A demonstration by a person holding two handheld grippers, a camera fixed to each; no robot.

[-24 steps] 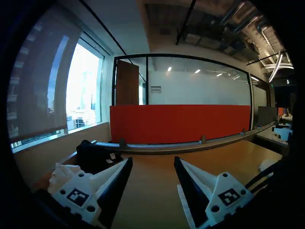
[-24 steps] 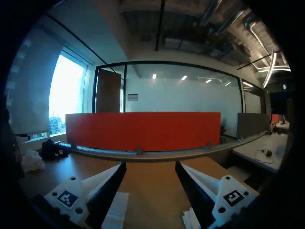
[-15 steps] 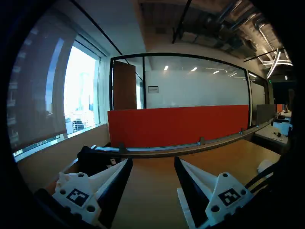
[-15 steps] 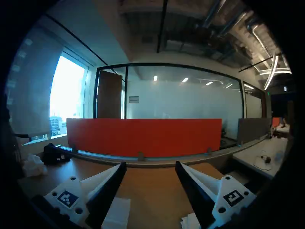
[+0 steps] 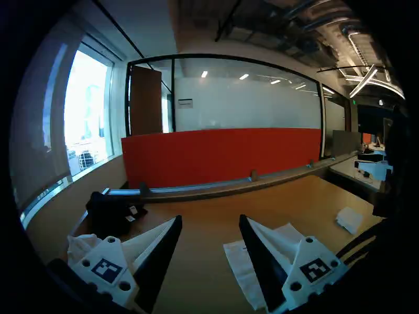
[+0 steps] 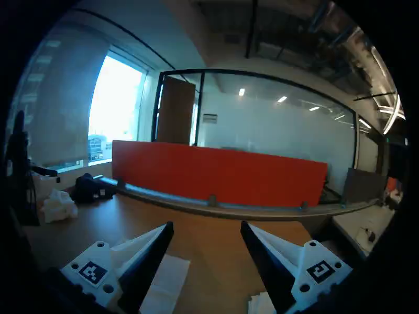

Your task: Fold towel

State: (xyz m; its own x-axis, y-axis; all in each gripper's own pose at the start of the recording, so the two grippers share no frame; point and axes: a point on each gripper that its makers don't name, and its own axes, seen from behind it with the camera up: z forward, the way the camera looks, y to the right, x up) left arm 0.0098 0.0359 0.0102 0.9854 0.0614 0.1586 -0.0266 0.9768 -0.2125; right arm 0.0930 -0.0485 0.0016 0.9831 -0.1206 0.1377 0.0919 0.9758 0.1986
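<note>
So the left gripper (image 5: 209, 219) is held just over the wooden bench (image 5: 204, 277) with its jaws released and spread wide, nothing pinched between them, just bare wood seen in the gap. Same story for the right gripper (image 6: 206, 225): jaws released, nothing grasped, bench (image 6: 220, 256) visible between them. The towel (image 5: 236, 261) is laid out flat and white on the near part of the bench; in the left gripper view it's found near and to the right, partly covered by that gripper's right finger, and it isn't touched by the jaws as far as can be told. In the right gripper view the same towel (image 6: 168, 276) is seen near and to the left, tucked partly behind the left finger. A small folded white cloth (image 5: 349, 219) is parked further right on the bench, well apart from the towel. A crumpled white cloth (image 6: 57, 205) is dumped at the left edge, and a black bag (image 6: 92, 188) is set just beyond it, toward the far side. The far edge of the bench is closed off by a red partition (image 6: 220, 178), with a glass wall (image 6: 272, 131) behind it and a bright window (image 6: 118, 118) off to the left.
</note>
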